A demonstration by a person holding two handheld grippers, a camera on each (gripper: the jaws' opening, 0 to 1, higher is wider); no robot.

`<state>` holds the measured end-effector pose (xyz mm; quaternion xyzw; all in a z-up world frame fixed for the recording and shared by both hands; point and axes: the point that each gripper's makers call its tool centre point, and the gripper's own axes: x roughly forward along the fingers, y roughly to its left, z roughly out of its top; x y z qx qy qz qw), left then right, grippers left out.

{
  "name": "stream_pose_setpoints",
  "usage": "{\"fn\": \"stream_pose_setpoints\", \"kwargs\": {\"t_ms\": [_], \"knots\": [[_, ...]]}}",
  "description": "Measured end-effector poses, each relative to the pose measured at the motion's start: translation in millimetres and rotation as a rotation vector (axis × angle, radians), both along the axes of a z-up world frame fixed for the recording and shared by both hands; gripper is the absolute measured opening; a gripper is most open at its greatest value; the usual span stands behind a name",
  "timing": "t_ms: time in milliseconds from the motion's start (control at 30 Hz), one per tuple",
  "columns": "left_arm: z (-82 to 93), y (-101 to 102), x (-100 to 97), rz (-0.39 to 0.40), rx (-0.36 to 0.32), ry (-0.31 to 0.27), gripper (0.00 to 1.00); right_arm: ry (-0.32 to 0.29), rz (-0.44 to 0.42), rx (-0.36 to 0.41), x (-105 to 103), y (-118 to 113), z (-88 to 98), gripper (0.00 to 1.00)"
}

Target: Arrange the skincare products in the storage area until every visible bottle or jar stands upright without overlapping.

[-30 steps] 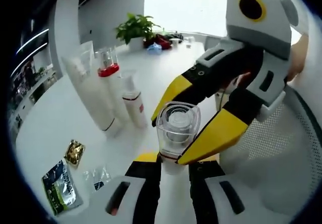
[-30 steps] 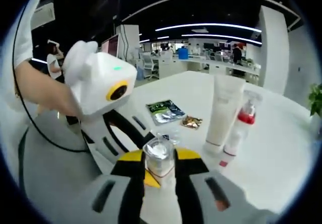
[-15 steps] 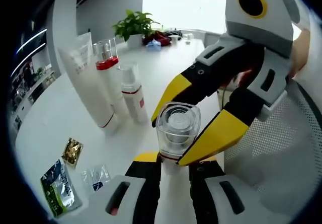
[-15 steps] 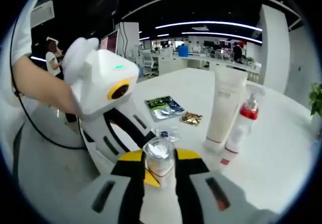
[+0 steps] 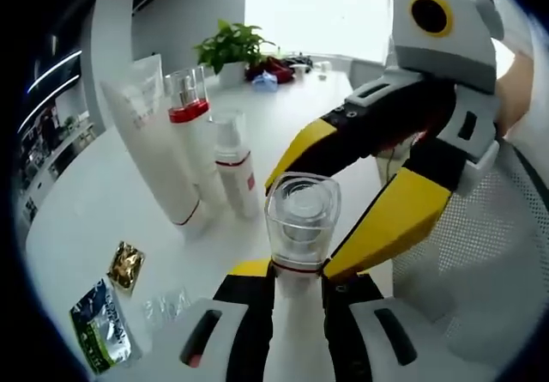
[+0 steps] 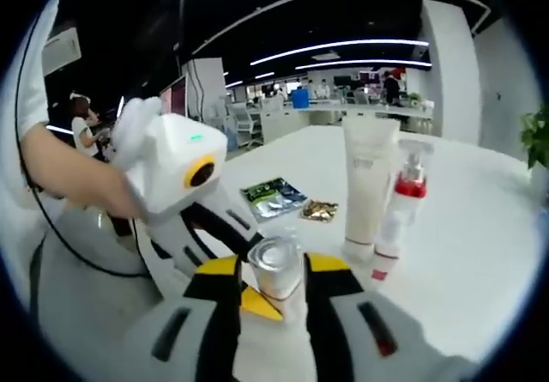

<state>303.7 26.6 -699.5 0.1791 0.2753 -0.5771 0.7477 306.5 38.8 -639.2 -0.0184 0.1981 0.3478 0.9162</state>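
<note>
While both grippers meet on it, the clear-capped bottle (image 5: 300, 215) stands upright with a red band under its cap. Left gripper (image 5: 296, 283) jaws are clamped on its white body; right gripper (image 5: 347, 202) jaws sit apart around the cap. At 10 o'clock stand a white tube (image 5: 153, 146), red-collared pump bottle (image 5: 190, 120) and foam bottle (image 5: 234, 163). Sachets (image 5: 103, 322) at 8 o'clock are blurred. White surface (image 5: 94, 210), open office behind.

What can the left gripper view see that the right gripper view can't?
Left gripper view: a bright window behind the table. Right gripper view: a big office with long ceiling lights and a person standing far off. Both: the clear-capped bottle between the jaws, the white tube, the red-collared pump bottle, the green sachet and the gold sachet.
</note>
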Motion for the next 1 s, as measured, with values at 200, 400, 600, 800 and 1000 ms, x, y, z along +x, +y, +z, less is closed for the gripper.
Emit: {"fn": "stream_pose_setpoints", "kwargs": {"t_ms": [200, 400, 600, 800, 1000], "knots": [[0.5, -3, 6.7, -0.006, -0.011, -0.003, 0.17, -0.007, -0.036, 0.027, 4, -13, 7.6, 0.34], [2.3, -7, 13.0, -0.013, -0.015, -0.005, 0.17, -0.007, -0.041, 0.031, 2, -16, 10.0, 0.45], [3.0, -12, 27.0, -0.016, -0.018, -0.007, 0.17, 0.002, -0.063, 0.023, 2, -25, 10.8, 0.58], [2.9, -17, 39.6, -0.016, -0.021, -0.01, 0.17, 0.003, -0.088, 0.004, 3, -38, 11.3, 0.64], [2.6, -22, 50.2, -0.017, -0.027, -0.02, 0.17, 0.006, -0.112, 0.003, 2, -47, 10.4, 0.68]]}}
